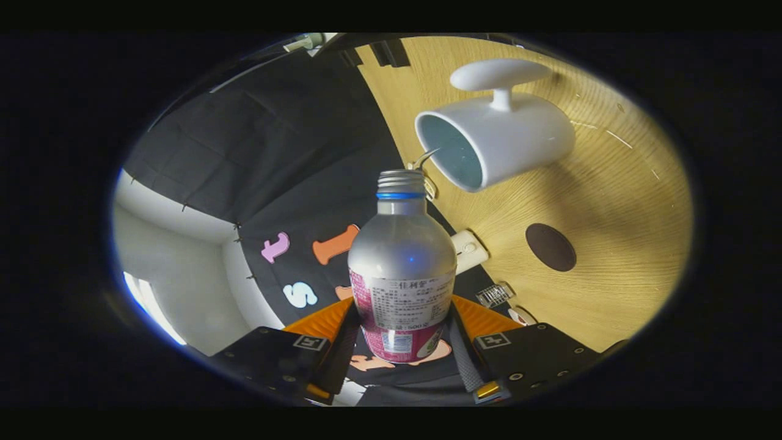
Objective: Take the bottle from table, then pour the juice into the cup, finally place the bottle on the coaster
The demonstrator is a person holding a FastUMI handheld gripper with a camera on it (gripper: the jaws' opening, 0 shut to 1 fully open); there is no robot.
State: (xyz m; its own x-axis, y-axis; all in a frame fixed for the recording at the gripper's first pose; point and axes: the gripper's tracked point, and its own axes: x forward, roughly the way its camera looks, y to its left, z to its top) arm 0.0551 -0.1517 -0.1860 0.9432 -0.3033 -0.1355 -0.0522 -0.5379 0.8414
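The bottle (402, 263) is clamped by both fingers (333, 321) and tilted so its mouth is brought near the cup (495, 140) for pouring; the coaster (551, 247) is left waiting on the counter (617, 201).

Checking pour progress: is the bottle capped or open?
Open: the bottle, gripped between the fingers, shows bare neck threads, and a thin stream runs into the cup.

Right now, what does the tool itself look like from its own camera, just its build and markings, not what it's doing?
The tool has two broad, dark, flat bodies studded with small round screws. Each carries a small square black-and-white marker tag near its inner corner. A ribbed face lines the inner side of each finger, and a strip of grey woven webbing runs beside one finger, ending in a small metal-looking fitting.
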